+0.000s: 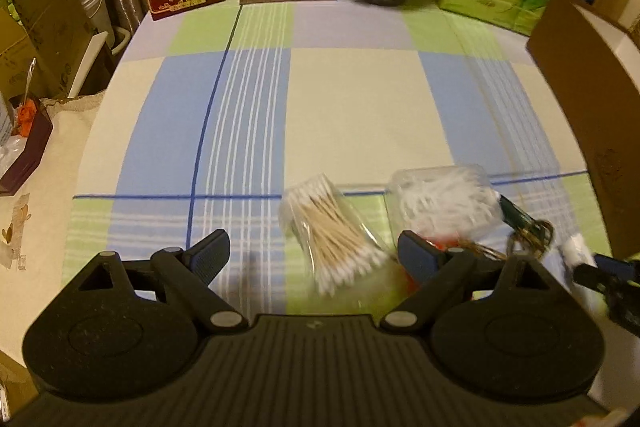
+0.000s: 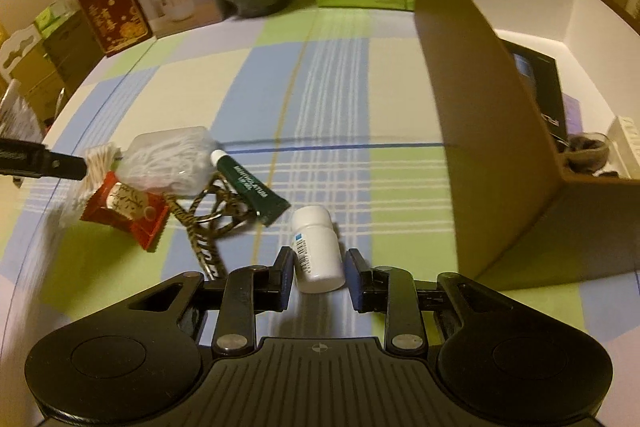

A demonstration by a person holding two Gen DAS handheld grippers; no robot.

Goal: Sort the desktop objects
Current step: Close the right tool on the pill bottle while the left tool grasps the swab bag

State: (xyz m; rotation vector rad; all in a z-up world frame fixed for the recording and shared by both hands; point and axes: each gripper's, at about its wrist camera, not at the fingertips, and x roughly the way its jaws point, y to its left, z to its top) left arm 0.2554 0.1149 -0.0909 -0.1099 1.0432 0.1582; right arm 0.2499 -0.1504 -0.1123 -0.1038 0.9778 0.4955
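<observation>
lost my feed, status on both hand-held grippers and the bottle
Left gripper open over cotton swabs. Right gripper open, straddling white bottle. Path to cardboard box unobstructed.

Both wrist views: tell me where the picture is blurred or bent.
Left wrist: the floss pick bag and keys smear with motion blur; the cotton swabs stay fairly crisp. Right wrist: the left margin streaks, the white bottle is sharp. Fisheye bows the tablecloth lines in both.

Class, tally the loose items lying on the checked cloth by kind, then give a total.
Clear packs of cotton swabs: 2
Dark green tube: 1
White pill bottle: 1
Red snack packet: 1
Patterned lanyard with keys: 1
Total: 6
</observation>
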